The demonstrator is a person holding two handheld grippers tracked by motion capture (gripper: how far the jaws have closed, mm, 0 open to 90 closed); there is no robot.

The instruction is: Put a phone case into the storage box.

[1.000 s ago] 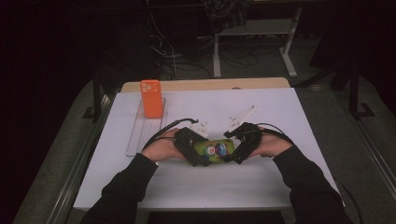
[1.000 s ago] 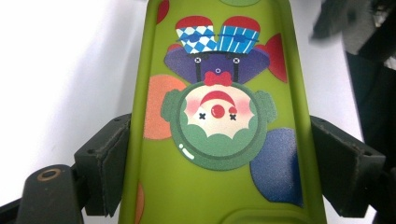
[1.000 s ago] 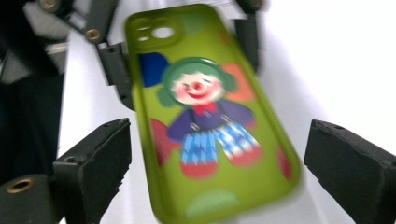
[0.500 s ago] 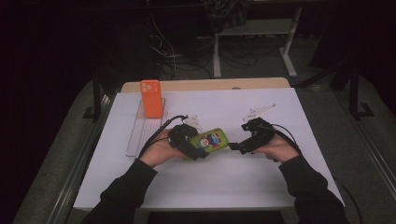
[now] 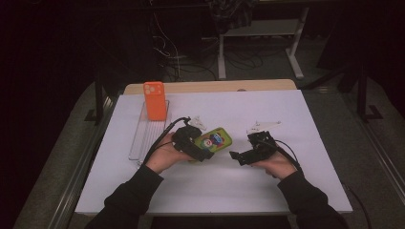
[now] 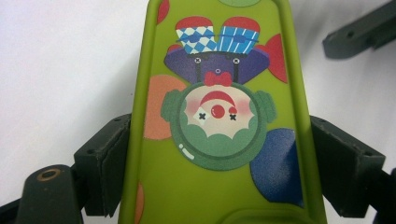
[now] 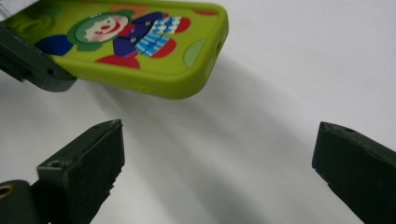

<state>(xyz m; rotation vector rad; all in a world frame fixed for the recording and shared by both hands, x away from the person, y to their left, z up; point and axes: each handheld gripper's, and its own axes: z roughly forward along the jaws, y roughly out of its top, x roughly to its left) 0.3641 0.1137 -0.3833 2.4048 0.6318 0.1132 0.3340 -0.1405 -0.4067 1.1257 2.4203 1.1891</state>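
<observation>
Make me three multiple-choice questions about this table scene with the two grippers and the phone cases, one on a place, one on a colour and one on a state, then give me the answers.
1. Where does the orange phone case stand?
A. upright at the far end of the clear rack
B. flat under the right gripper
C. on the floor

2. What colour is the clown case held in the left gripper?
A. blue
B. green
C. white

3. How do the jaws of the right gripper stand?
A. shut on the clown case
B. shut on nothing
C. open, holding nothing

Answers: 1 A, the high view shows it upright on the rack's far end. 2 B, both gripper views show a lime green body. 3 C, the right gripper view shows bare table between spread jaws.
</observation>
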